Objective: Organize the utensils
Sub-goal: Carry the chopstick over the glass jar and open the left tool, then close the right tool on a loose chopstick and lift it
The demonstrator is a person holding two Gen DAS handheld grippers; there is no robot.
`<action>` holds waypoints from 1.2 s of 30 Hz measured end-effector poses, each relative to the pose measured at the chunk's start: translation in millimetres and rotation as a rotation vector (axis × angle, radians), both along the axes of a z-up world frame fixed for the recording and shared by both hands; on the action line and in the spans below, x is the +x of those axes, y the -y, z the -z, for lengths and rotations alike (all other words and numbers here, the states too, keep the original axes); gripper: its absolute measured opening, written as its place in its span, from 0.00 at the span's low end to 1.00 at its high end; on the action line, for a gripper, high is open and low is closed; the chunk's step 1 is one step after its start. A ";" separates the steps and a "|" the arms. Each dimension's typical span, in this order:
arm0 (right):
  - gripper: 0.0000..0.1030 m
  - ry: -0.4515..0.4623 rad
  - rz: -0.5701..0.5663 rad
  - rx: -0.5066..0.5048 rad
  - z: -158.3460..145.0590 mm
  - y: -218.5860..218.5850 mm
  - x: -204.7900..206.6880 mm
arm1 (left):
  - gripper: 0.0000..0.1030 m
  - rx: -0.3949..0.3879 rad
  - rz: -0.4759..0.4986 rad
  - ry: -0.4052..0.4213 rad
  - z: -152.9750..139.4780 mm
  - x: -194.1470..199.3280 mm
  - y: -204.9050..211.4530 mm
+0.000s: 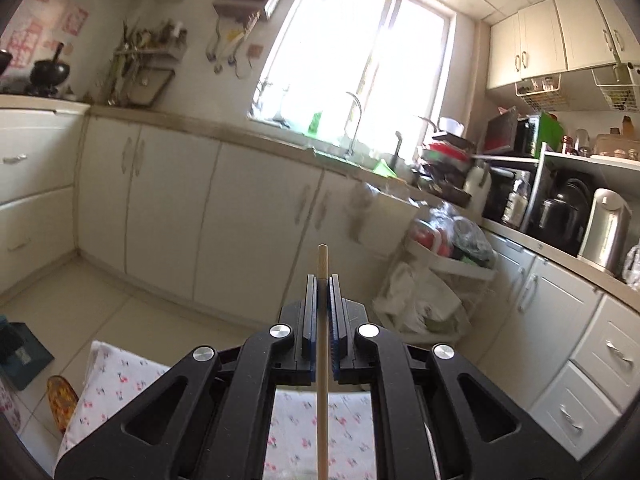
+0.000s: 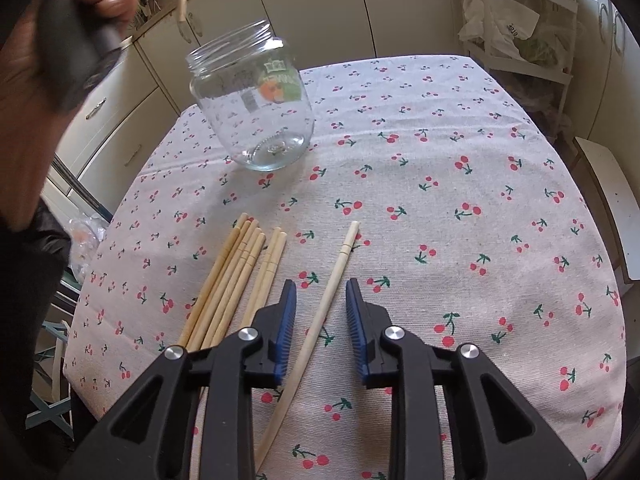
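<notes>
Cherry-print cloth [image 2: 440,208] covers the worktop, where a glass jar [image 2: 256,100] stands beyond a bundle of chopsticks [image 2: 240,276]. Right gripper [image 2: 321,292] jaws are apart around a pale chopstick [image 2: 340,264]. Left gripper [image 1: 322,280] jaws clamp one chopstick [image 1: 322,260] aloft.

A lived-in home kitchen: cream base cabinets [image 1: 168,200] run under a bright window [image 1: 352,64] with a sink tap [image 1: 356,120], a kettle [image 1: 606,228] and appliances crowd the counter, and a cherry-print tablecloth [image 2: 440,160] covers the table.
</notes>
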State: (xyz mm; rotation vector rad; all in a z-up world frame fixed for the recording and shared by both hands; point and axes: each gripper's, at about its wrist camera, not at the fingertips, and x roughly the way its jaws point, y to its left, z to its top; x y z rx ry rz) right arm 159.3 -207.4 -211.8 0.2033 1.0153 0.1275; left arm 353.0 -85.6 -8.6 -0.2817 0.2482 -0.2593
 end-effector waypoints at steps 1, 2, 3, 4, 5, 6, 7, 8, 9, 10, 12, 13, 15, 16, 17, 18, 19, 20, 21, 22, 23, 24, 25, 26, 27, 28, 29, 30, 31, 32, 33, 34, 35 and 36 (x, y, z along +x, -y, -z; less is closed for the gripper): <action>0.25 -0.001 -0.001 -0.001 0.1 0.3 0.1 | 0.05 0.002 -0.011 0.005 2.6 3.3 1.1; 0.25 -0.002 -0.004 -0.003 0.2 0.2 0.2 | 0.05 0.006 -0.018 0.005 4.2 6.1 1.7; 0.25 -0.002 -0.005 -0.004 0.3 0.0 0.4 | 0.05 0.014 -0.026 0.003 8.7 9.5 2.5; 0.26 -0.004 -0.006 -0.002 0.4 0.4 0.7 | 0.05 0.016 -0.030 0.004 12.1 10.2 2.3; 0.26 -0.006 -0.006 0.002 0.6 1.1 1.0 | 0.05 0.020 -0.032 0.002 16.6 11.0 2.9; 0.26 -0.007 -0.006 0.005 0.7 1.5 1.5 | 0.05 0.031 -0.032 -0.003 22.1 11.3 3.7; 0.27 -0.009 -0.006 0.009 0.9 1.7 2.1 | 0.05 0.037 -0.031 -0.006 27.7 10.1 4.3; 0.27 -0.010 -0.007 0.011 1.1 1.8 2.2 | 0.05 0.045 -0.027 -0.012 33.6 8.9 5.6; 0.28 -0.011 -0.008 0.013 1.2 1.8 2.5 | 0.05 0.055 -0.024 -0.016 37.9 7.6 6.8; 0.29 -0.011 -0.009 0.016 1.4 1.8 2.7 | 0.05 0.068 -0.021 -0.018 42.9 4.0 7.1; 0.29 -0.011 -0.011 0.015 1.1 1.4 2.5 | 0.05 0.083 -0.011 -0.026 51.7 -2.0 8.1; 0.29 -0.011 -0.011 0.015 1.1 1.5 2.3 | 0.05 0.090 -0.003 -0.033 55.3 -4.9 7.8; 0.29 -0.016 -0.010 0.020 0.7 2.2 2.6 | 0.05 0.102 0.010 -0.046 60.8 -11.1 7.3; 0.29 -0.019 -0.009 0.023 0.6 2.6 2.7 | 0.05 0.106 0.015 -0.055 63.6 -14.6 5.9; 0.29 -0.021 -0.008 0.024 0.5 2.7 2.7 | 0.05 0.110 0.020 -0.062 65.9 -18.3 4.8; 0.29 -0.025 -0.009 0.021 0.2 2.4 2.4 | 0.05 0.119 0.026 -0.073 68.6 -22.7 2.6; 0.29 -0.029 -0.010 0.018 -0.2 2.1 2.2 | 0.05 0.122 0.030 -0.080 70.5 -26.0 1.0; 0.29 -0.035 -0.011 0.012 -0.8 2.2 1.3 | 0.05 0.129 0.039 -0.091 72.9 -30.2 -0.9; 0.29 -0.038 -0.010 0.009 -1.2 2.3 0.6 | 0.05 0.134 0.049 -0.099 74.3 -33.8 -1.8; 0.29 -0.040 -0.011 0.006 -1.4 2.7 -0.1 | 0.05 0.142 0.061 -0.106 75.9 -38.6 -3.0; 0.29 -0.043 -0.013 -0.003 -1.7 2.5 -1.3 | 0.06 0.153 0.073 -0.115 77.6 -43.7 -4.4; 0.29 -0.044 -0.016 -0.010 -1.9 2.1 -1.8 | 0.10 0.159 0.082 -0.121 77.9 -46.5 -5.0; 0.29 -0.045 -0.019 -0.018 -2.0 1.6 -2.4 | 0.17 0.166 0.088 -0.130 79.8 -52.3 -8.0; 0.29 -0.046 -0.018 -0.022 -2.0 1.2 -2.4 | 0.23 0.164 0.084 -0.135 80.7 -57.6 -11.4; 0.29 -0.049 -0.017 -0.027 -2.2 0.4 -1.8 | 0.36 0.155 0.074 -0.141 82.8 -65.1 -18.0; 0.29 -0.051 -0.016 -0.034 -2.6 -0.8 -0.9 | 0.46 0.147 0.066 -0.144 82.9 -69.9 -21.9; 0.29 -0.051 -0.013 -0.050 -2.6 -2.5 1.1 | 0.49 0.138 0.054 -0.147 84.2 -76.2 -28.5; 0.29 -0.049 -0.012 -0.059 -2.3 -3.3 2.5 | 0.53 0.131 0.040 -0.155 87.6 -83.8 -36.5; 0.29 -0.048 -0.010 -0.071 -2.2 -4.8 4.5 | 0.56 0.125 0.030 -0.167 90.8 -88.9 -43.5; 0.29 -0.045 -0.010 -0.097 -2.0 -8.1 7.2 | 0.57 0.117 0.022 -0.183 95.2 -93.4 -50.6; 0.29 -0.042 -0.010 -0.118 -2.0 -10.1 8.7 | 0.59 0.113 0.015 -0.203 100.2 -96.9 -56.9; 0.29 -0.038 -0.011 -0.148 -1.8 -13.2 10.2 | 0.61 0.113 0.008 -0.217 104.7 -99.8 -62.2; 0.28 -0.035 -0.016 -0.184 -1.3 -17.9 11.6 | 0.62 0.111 -0.006 -0.237 112.0 -104.1 -69.2; 0.27 -0.036 -0.017 -0.208 -1.0 -20.3 11.8 | 0.66 0.111 -0.015 -0.250 116.3 -106.0 -74.3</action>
